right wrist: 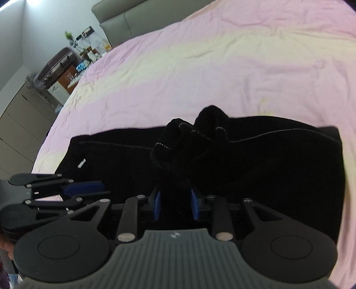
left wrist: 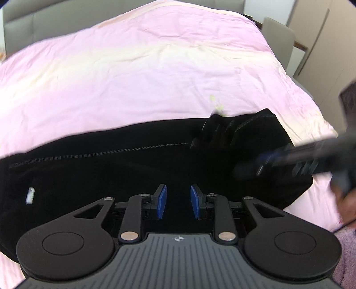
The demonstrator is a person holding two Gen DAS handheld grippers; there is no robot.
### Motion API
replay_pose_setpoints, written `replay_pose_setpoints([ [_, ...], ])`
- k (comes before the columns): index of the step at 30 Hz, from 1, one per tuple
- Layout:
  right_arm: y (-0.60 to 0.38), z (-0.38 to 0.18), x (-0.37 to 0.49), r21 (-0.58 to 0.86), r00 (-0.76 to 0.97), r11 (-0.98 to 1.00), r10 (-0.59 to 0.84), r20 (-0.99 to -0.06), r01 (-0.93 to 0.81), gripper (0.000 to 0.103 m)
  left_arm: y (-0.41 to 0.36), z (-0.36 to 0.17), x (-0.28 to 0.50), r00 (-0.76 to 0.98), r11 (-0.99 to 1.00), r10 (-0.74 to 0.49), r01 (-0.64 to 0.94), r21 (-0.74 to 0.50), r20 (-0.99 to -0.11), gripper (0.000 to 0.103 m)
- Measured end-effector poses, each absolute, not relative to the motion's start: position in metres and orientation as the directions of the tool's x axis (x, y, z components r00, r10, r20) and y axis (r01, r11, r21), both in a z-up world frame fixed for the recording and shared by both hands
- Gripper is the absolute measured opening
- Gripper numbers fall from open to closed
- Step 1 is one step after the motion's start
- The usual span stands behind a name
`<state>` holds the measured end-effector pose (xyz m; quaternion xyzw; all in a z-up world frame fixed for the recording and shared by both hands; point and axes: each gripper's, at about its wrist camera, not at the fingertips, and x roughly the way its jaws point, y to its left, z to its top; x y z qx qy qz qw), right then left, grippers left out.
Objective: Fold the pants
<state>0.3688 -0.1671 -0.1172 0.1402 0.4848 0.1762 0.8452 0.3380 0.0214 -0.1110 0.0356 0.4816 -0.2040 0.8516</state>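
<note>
Black pants (left wrist: 111,173) lie across the near part of a pink bed cover, with a white tag (left wrist: 30,195) at the left end. They also fill the right wrist view (right wrist: 267,166). My left gripper (left wrist: 178,202) hovers over the pants with its blue pads apart and nothing between them. My right gripper (right wrist: 174,204) is shut on a bunched fold of the pants fabric (right wrist: 189,142), lifted above the rest. The right gripper shows blurred at the right of the left wrist view (left wrist: 267,162). The left gripper shows at the left of the right wrist view (right wrist: 84,189).
The pink bed cover (left wrist: 155,66) stretches far beyond the pants. A grey headboard (left wrist: 66,20) stands at the back. A chair (left wrist: 278,33) is at the bed's far right. A suitcase (right wrist: 57,64) and a cluttered side table (right wrist: 89,57) stand left of the bed.
</note>
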Motion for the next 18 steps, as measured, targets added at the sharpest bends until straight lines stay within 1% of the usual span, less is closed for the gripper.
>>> replay_pose_setpoints([
  [3,-0.142,-0.145,0.37,0.359,0.432,0.912,0.41,-0.803,-0.198,0.025,0.034,-0.115,0.347,0.449,0.913,-0.35,0.36,-0.192,-0.822,0.03],
  [5,-0.133,-0.157,0.369,0.343,0.409,0.913,0.407,-0.817,-0.223,0.032,0.037,-0.119,0.349,0.454,0.909,-0.375,0.351,-0.224,-0.808,0.03],
  [7,-0.133,-0.162,0.366,0.372,0.382,0.899,0.436,-0.815,-0.233,0.047,0.035,-0.12,0.35,0.462,0.904,-0.394,0.35,-0.245,-0.794,0.03],
  [8,-0.133,-0.16,0.365,0.377,0.378,0.895,0.443,-0.813,-0.238,0.049,0.035,-0.122,0.351,0.465,0.9,-0.405,0.353,-0.255,-0.788,0.03],
  [9,-0.134,-0.157,0.365,0.375,0.375,0.892,0.447,-0.812,-0.251,0.048,0.031,-0.122,0.353,0.464,0.895,-0.418,0.358,-0.267,-0.781,0.03],
  [10,-0.137,-0.152,0.362,0.368,0.375,0.891,0.447,-0.812,-0.265,0.051,0.028,-0.123,0.353,0.46,0.889,-0.43,0.363,-0.277,-0.777,0.032],
  [11,-0.141,-0.148,0.359,0.354,0.383,0.894,0.44,-0.812,-0.275,0.051,0.025,-0.123,0.354,0.457,0.885,-0.439,0.37,-0.284,-0.773,0.039],
  [12,-0.147,-0.143,0.355,0.332,0.398,0.899,0.426,-0.812,-0.285,0.052,0.019,-0.124,0.355,0.458,0.882,-0.443,0.377,-0.283,-0.771,0.049],
  [14,-0.161,-0.134,0.349,0.26,0.434,0.919,0.372,-0.821,-0.296,0.052,0.005,-0.129,0.358,0.46,0.879,-0.442,0.392,-0.271,-0.77,0.059],
  [16,-0.178,-0.133,0.347,0.155,0.466,0.95,0.27,-0.843,-0.271,0.052,-0.009,-0.135,0.362,0.455,0.878,-0.439,0.398,-0.264,-0.775,0.059],
  [18,-0.2,-0.136,0.346,0.103,0.476,0.967,0.206,-0.855,-0.233,0.052,-0.023,-0.141,0.368,0.455,0.879,-0.439,0.397,-0.265,-0.775,0.06],
])
